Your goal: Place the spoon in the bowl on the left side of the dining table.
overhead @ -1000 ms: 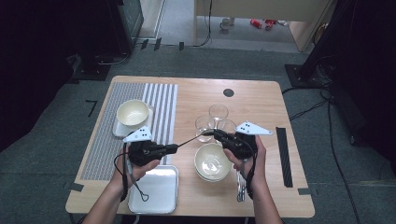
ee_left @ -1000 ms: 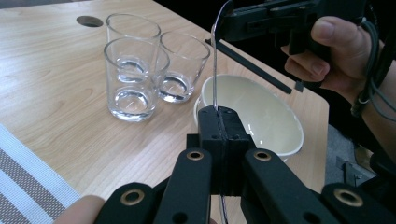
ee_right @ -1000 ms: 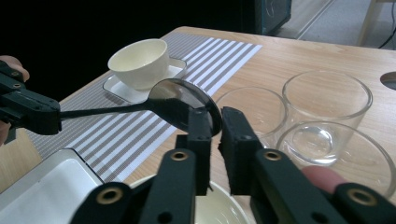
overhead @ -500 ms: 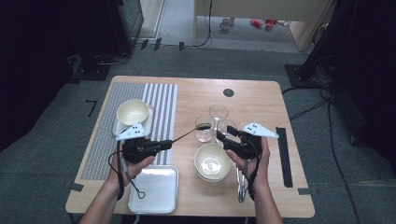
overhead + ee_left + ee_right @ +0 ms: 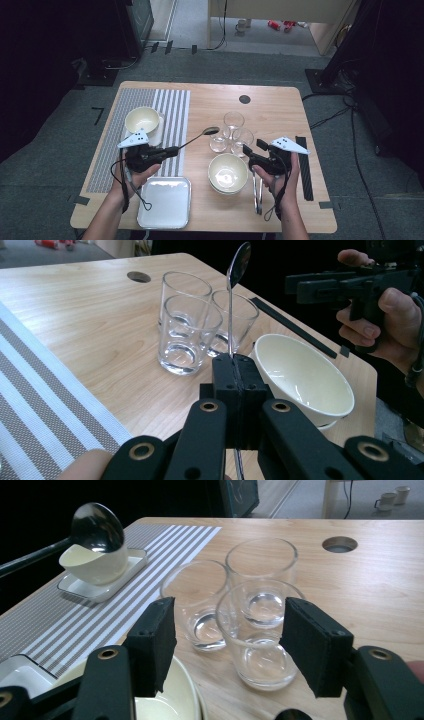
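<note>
**Spoon up and swinging toward the glasses**

Here we go: the left gripper [image 5: 172,149] has its jaws pressed flat together on the handle of the spoon [image 5: 207,131], as its own view shows with the handle running straight up out of the pinch. The bowl of the spoon hangs in the air well out ahead of the jaws, just short of the cluster of three glasses [image 5: 233,134]. A second ago that left hand sat lower and nearer the silver tray [image 5: 165,202]; now it has moved away from the person, and the spoon's tip has travelled with it toward the glassware. That reads to me as a carry under way, the spoon being brought over to drop into a glass or into the cream bowl [image 5: 227,172] below and to the right of the tip.

The right gripper [image 5: 251,151] has slid back and out to the side, away from the cream bowl's rim. Its jaws stand wide apart with nothing between them, and the nearest glass [image 5: 260,630] sits squarely framed beyond the pads. My guess: it's lining up to steady or take that glass. More cutlery [image 5: 258,190] lies on the table below the right hand.
</note>
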